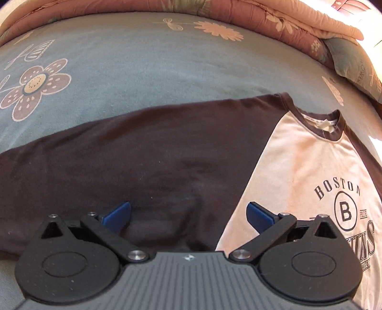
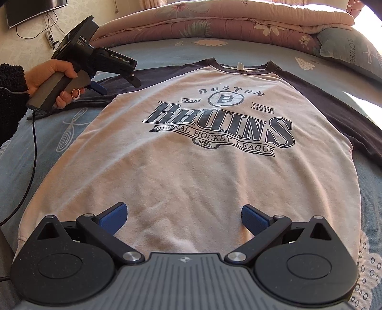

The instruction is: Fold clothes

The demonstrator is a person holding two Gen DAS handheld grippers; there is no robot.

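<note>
1. Shirt (image 2: pixel 191 171): long-sleeved, pale body, dark sleeves and collar band, "BOSTON BRUINS" print on the chest. Lies face up, spread flat on the bed (image 2: pixel 59 124), collar toward the far side, hem at the near edge.
2. Left sleeve (image 1: pixel 124 155): stretched out flat over the blue flowered sheet, smooth, a few soft creases.
3. Right sleeve (image 2: pixel 339 105): runs out toward the right edge of the bed.
4. Right tongs (image 2: pixel 183 217): spread wide, blue pads apart, low over the hem of the pale body; nothing between them.
5. Left tongs (image 1: pixel 188 214): also spread, empty, above the dark left sleeve just beside the seam with the pale body. In the right wrist view the tool is held by a hand (image 2: pixel 55 78) in a dark fuzzy cuff, cable trailing down.
6. Quilt (image 2: pixel 214 21): pink, floral, folded along the far side of the bed.
7. Pillow (image 2: pixel 353 54): blue, at the far right corner, touching the quilt.
</note>
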